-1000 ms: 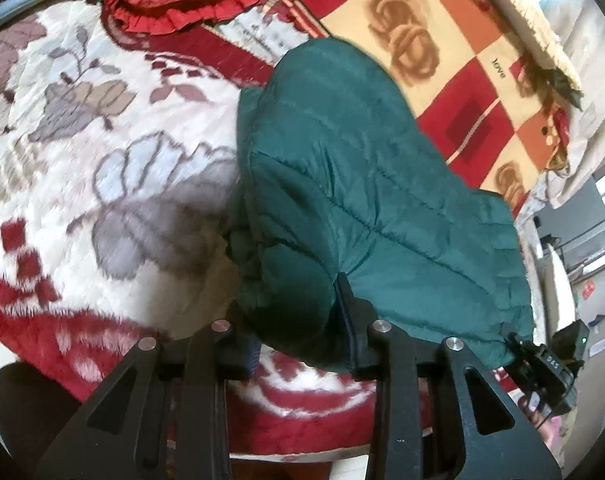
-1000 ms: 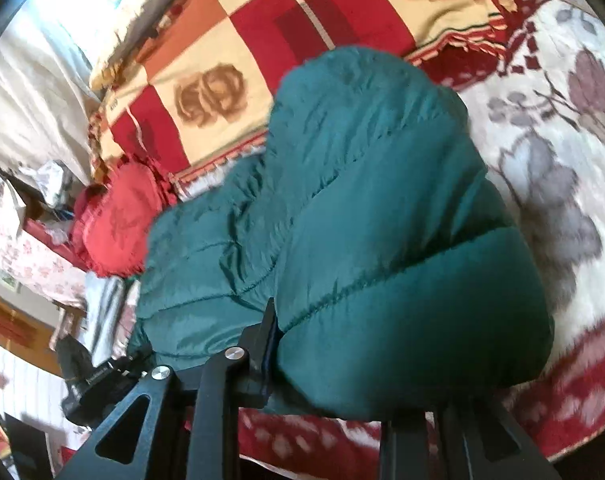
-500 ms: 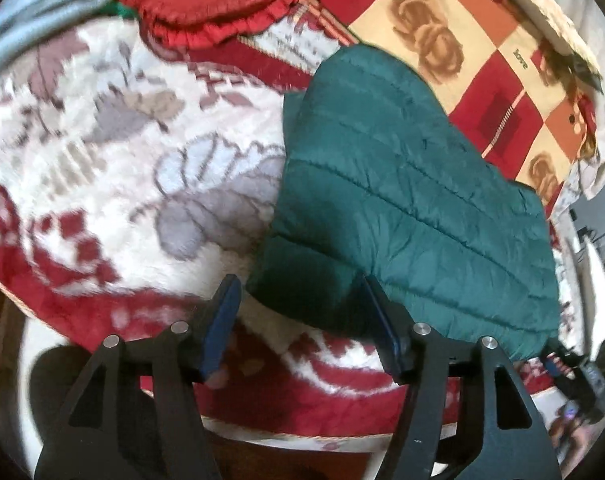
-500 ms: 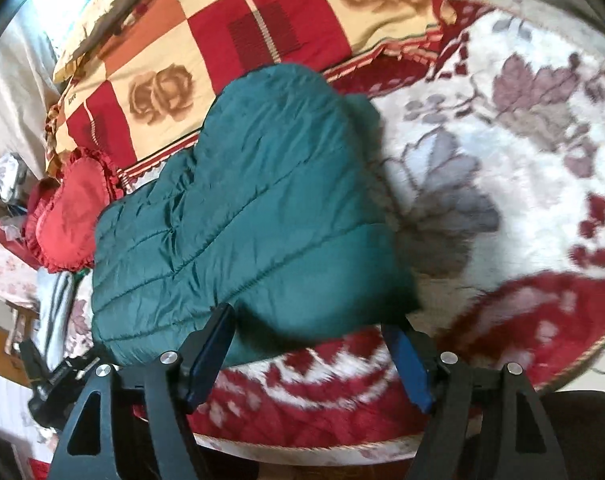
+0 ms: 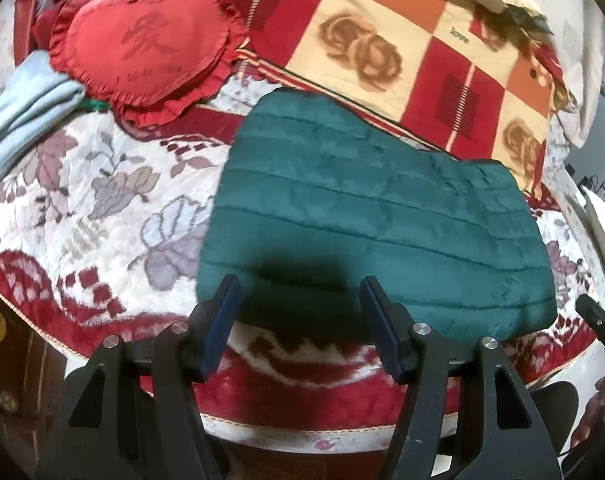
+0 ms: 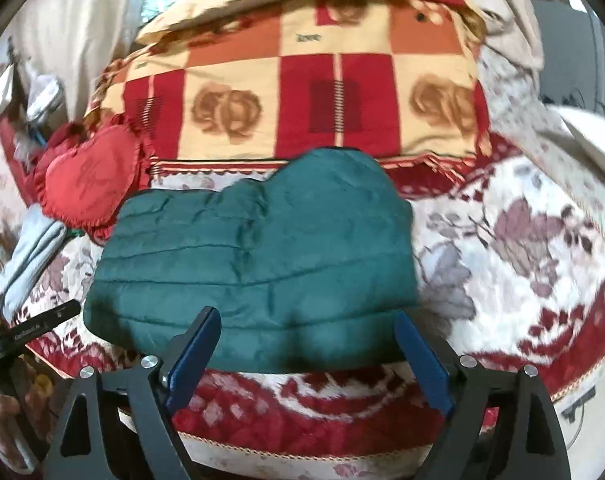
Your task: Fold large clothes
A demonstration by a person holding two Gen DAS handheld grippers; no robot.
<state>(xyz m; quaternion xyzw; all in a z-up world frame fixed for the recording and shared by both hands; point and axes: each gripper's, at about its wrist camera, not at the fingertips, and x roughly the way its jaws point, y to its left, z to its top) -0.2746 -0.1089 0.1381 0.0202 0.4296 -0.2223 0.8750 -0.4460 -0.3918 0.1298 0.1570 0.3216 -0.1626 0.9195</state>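
Observation:
A dark green quilted jacket (image 5: 366,216) lies folded into a flat block on the floral bedspread (image 5: 102,200); it also shows in the right wrist view (image 6: 262,256). My left gripper (image 5: 298,292) is open and empty, held above the jacket's near edge toward its left end. My right gripper (image 6: 306,320) is open and empty, above the near edge toward the right end. Neither gripper touches the jacket.
A red heart-shaped cushion (image 5: 142,40) lies at the back left beside a light blue garment (image 5: 26,108). A red and cream checked blanket (image 5: 402,40) covers the back of the bed. The bed's front edge (image 5: 302,432) runs just below the grippers.
Both grippers let go of the jacket's bunched edge, opened, and drew back and up. The jacket dropped flat onto the bed as a folded block.

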